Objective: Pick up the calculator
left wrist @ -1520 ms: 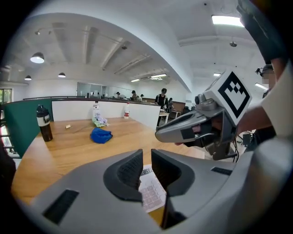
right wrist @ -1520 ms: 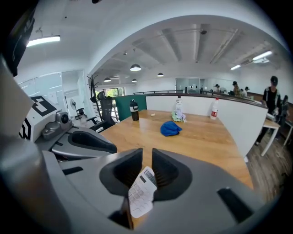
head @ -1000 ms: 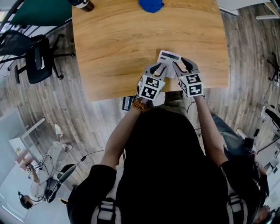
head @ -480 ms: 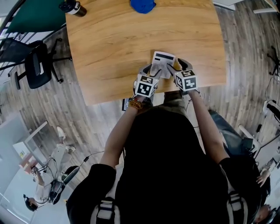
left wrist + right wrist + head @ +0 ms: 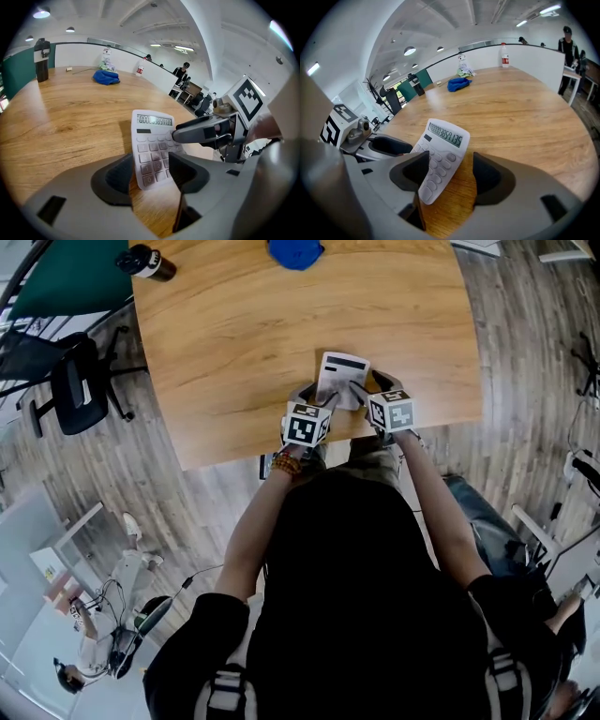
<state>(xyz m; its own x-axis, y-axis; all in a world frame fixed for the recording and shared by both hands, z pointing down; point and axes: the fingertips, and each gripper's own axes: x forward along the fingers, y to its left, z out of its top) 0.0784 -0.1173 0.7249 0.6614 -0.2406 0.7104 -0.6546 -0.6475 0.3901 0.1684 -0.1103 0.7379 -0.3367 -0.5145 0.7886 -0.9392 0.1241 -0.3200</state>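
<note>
- table (image 5: 234, 334): wood, light oak tone, grain plainly visible; smooth, satin sheen, with a soft glare in the left gripper view.
- calculator (image 5: 152, 150): white plastic, matt casing and keys; grey display window slightly glossier.
- left gripper (image 5: 150, 174), right gripper (image 5: 445, 171): grey moulded plastic, smooth, matt; inner pads (image 5: 115, 178) black and duller, rubbery look.
- marker cube (image 5: 305, 426): black-and-white print, flat finish.
- blue cloth (image 5: 295, 251): soft fabric, crumpled, matt.
- bottle (image 5: 145, 261): dark body, faint gloss; material not determinable.
- floor (image 5: 525, 352): grey-brown wood-look planks, matt.
- person's top (image 5: 366, 596): black cloth, matt.
</note>
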